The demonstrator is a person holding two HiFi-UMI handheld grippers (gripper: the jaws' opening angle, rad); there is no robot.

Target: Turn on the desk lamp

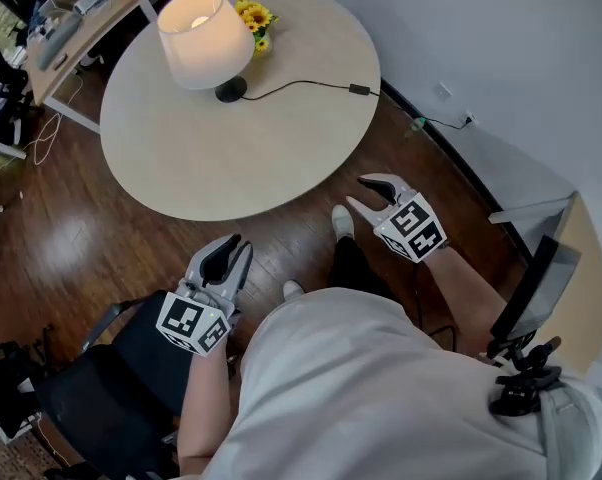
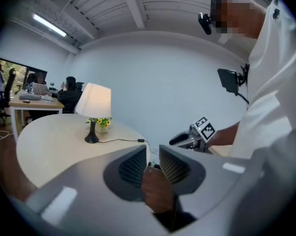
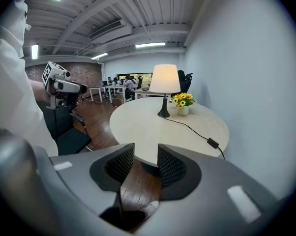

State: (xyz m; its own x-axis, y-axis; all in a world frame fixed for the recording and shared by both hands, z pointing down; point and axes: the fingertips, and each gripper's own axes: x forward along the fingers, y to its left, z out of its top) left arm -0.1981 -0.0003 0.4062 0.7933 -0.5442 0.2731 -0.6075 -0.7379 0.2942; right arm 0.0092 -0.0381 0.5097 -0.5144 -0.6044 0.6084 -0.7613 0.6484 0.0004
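Pale table holds lit desk lamp, flowers, cord switch; left claw and right claw hover empty, slightly open.

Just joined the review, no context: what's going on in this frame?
A person stands back from the round table with a gripper in each hand. The left gripper and right gripper both hang short of the table edge, jaws apart, nothing between them. The desk lamp on the far side looks lit, its shade glowing. Its cord runs across the tabletop to an inline switch. Neither gripper touches anything.
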